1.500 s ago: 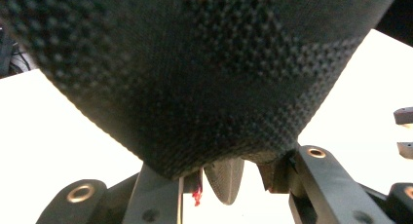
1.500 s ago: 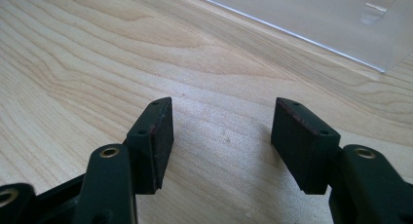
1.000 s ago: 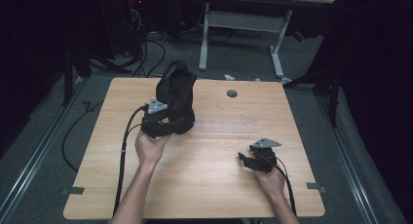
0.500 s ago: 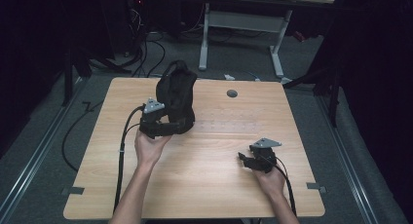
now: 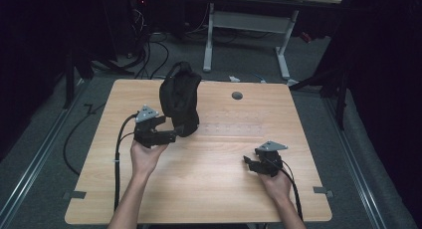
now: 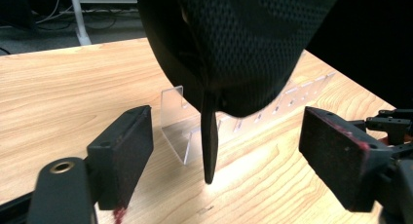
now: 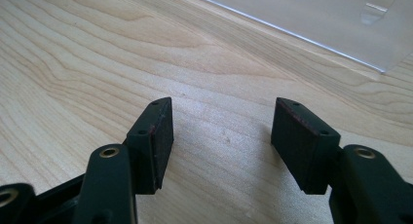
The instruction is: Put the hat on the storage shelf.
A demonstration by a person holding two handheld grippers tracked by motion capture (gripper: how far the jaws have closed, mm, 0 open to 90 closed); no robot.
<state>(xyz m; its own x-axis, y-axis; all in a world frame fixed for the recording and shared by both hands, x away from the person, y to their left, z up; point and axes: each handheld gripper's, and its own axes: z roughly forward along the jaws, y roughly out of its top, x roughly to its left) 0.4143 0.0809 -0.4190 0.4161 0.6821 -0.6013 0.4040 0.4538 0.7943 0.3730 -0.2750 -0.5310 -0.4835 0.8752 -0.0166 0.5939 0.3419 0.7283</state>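
A black mesh bag point(image 5: 180, 97) stands upright on a clear acrylic rack point(image 5: 229, 125) at the middle of the wooden table point(image 5: 199, 189). In the left gripper view the bag point(image 6: 234, 44) hangs close in front, a thin black strap point(image 6: 209, 141) dangling from it, with the clear rack point(image 6: 178, 121) behind. My left gripper point(image 5: 166, 136) is open just left of the bag's base, its jaws apart on either side of the strap. My right gripper point(image 5: 254, 164) rests open low over the table at the right, nothing between its jaws.
A round grommet hole point(image 5: 237, 95) sits near the table's far edge. Cables point(image 5: 119, 154) trail from both grippers toward the near edge. A second desk's white legs point(image 5: 283, 50) stand beyond on the dark floor. In the right gripper view the rack's edge point(image 7: 341, 29) lies ahead.
My left gripper has drawn back slightly toward the near left, away from the bag. The bag and the right gripper have stayed in place.
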